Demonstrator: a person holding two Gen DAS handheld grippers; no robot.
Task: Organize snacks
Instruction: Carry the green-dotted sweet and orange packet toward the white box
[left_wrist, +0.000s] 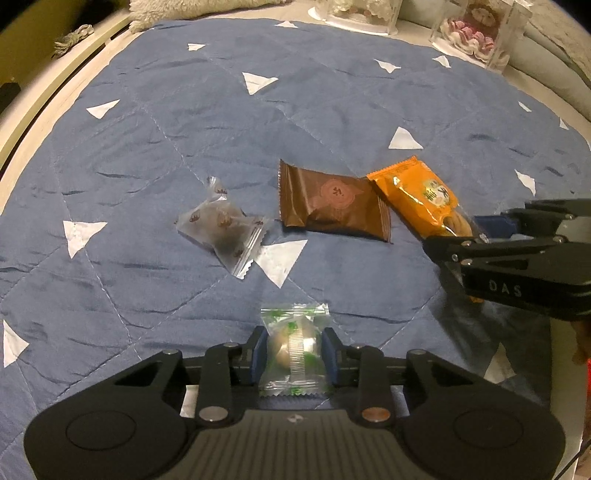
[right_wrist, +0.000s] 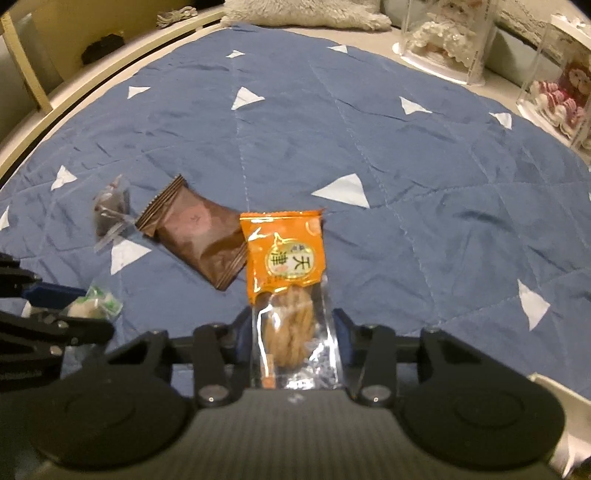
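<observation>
My left gripper (left_wrist: 293, 350) is shut on a clear green-printed wrapped candy (left_wrist: 295, 347), just above the blue quilt (left_wrist: 332, 110). My right gripper (right_wrist: 291, 332) is shut on the clear end of an orange snack packet (right_wrist: 284, 254); the packet also shows in the left wrist view (left_wrist: 417, 195), with the right gripper (left_wrist: 476, 236) at the right edge. A brown packet (left_wrist: 332, 201) lies beside the orange one, touching it, and shows in the right wrist view (right_wrist: 199, 240). A translucent wrapped sweet (left_wrist: 221, 225) lies left of it. The left gripper (right_wrist: 55, 314) with its candy (right_wrist: 92, 304) shows at the left.
The quilt has white triangles and covers a round pale table (left_wrist: 55, 96). Clear display boxes with dolls stand at the far right edge (right_wrist: 443, 40) (right_wrist: 557, 88). A fluffy cushion (right_wrist: 303, 13) lies at the back.
</observation>
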